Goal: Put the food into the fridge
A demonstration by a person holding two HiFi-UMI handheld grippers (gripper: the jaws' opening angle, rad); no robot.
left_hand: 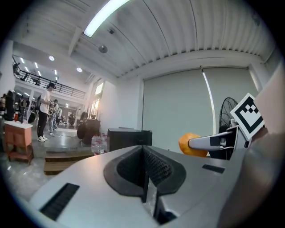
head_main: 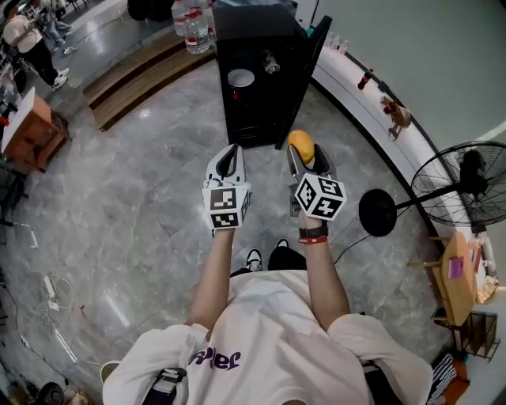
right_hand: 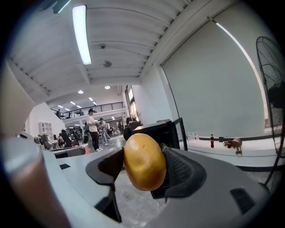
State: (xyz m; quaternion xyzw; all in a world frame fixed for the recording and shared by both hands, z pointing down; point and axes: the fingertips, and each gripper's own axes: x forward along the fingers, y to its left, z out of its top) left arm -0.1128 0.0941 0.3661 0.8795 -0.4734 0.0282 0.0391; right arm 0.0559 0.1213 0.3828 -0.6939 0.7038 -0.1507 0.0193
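Note:
My right gripper (head_main: 302, 150) (right_hand: 143, 167) is shut on a yellow-orange bun (head_main: 300, 145) (right_hand: 144, 161), held between both pads. The bun also shows in the left gripper view (left_hand: 191, 144), off to the right. A small black fridge (head_main: 261, 71) (right_hand: 162, 133) stands on the floor just ahead of both grippers, its door (head_main: 310, 59) swung open to the right; inside I see a white plate (head_main: 241, 77). My left gripper (head_main: 227, 164) (left_hand: 144, 176) is shut with nothing in it, level beside the right one.
A standing fan (head_main: 455, 190) is at the right, with a white curved ledge (head_main: 356, 87) bearing small bottles behind the fridge. Wooden steps (head_main: 134, 79) lie at the left and water bottles (head_main: 192, 24) stand near the fridge. People stand far off at the left.

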